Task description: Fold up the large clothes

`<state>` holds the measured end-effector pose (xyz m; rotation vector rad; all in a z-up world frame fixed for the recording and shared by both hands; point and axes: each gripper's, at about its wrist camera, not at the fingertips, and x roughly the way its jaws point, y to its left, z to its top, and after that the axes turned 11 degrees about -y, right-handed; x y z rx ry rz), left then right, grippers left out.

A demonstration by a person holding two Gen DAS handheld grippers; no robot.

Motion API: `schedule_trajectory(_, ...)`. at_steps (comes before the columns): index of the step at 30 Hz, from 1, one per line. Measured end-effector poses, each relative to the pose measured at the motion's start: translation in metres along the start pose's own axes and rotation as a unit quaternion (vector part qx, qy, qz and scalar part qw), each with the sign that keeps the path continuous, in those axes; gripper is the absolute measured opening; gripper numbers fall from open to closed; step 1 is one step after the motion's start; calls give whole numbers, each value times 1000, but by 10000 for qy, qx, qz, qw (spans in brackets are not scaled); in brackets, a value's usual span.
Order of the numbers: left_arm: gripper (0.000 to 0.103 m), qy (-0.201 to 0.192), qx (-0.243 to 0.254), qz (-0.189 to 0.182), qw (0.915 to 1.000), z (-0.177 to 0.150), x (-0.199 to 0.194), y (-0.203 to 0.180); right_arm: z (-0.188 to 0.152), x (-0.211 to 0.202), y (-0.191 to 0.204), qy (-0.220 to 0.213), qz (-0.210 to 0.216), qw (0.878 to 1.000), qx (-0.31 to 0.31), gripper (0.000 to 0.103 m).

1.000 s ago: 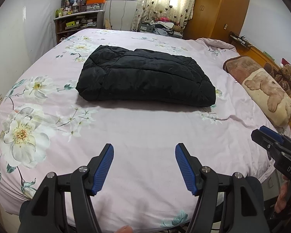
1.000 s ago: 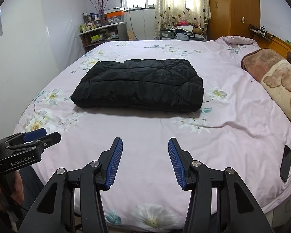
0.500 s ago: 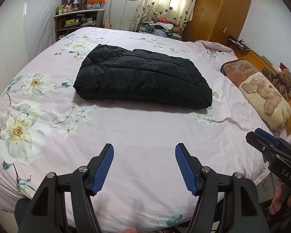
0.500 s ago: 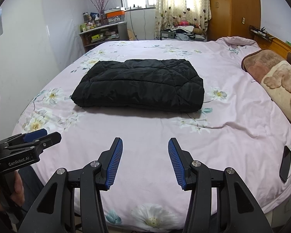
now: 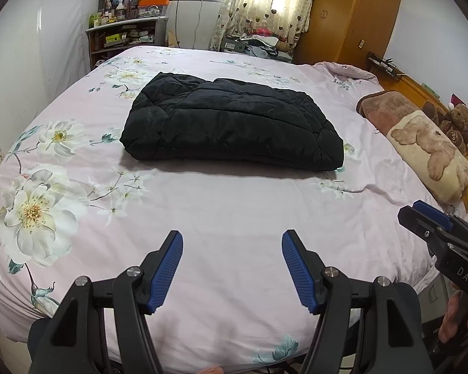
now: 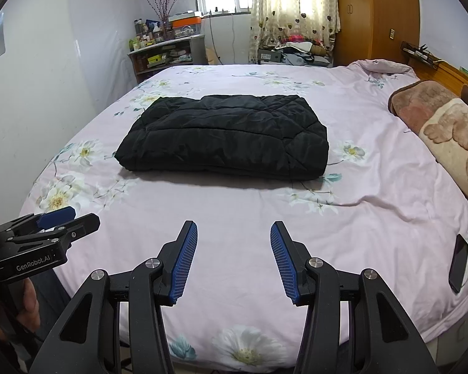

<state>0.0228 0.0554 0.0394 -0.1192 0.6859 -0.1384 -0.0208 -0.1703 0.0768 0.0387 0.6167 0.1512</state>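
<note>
A black quilted jacket [image 5: 231, 124] [image 6: 224, 137] lies folded into a thick rectangle in the middle of the pink floral bed [image 5: 234, 212] [image 6: 234, 205]. My left gripper [image 5: 232, 237] hovers open over the near part of the bed, well short of the jacket, with nothing between its blue pads. My right gripper [image 6: 234, 227] is open too, equally far back and empty. Each gripper shows at the other view's edge: the right gripper [image 5: 421, 212] in the left wrist view, the left gripper [image 6: 75, 216] in the right wrist view.
A brown bear-print pillow [image 5: 421, 137] and a teddy bear [image 5: 458, 121] lie along the right side. A dark phone [image 6: 458, 261] rests near the bed's right front corner. A cluttered shelf [image 6: 165, 53], a curtained window and a wooden wardrobe [image 5: 352, 15] stand beyond the bed.
The left wrist view has drifted slightly, so the jacket sits a touch lower and more to the left in it. Both grippers keep the same opening; the jacket has not moved.
</note>
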Motion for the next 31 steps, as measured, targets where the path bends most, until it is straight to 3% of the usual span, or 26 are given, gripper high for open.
schedule_trajectory(31,68,58,152,-75,9998,-4,1,-2,1,0,-2,13,7,9999,-106,50)
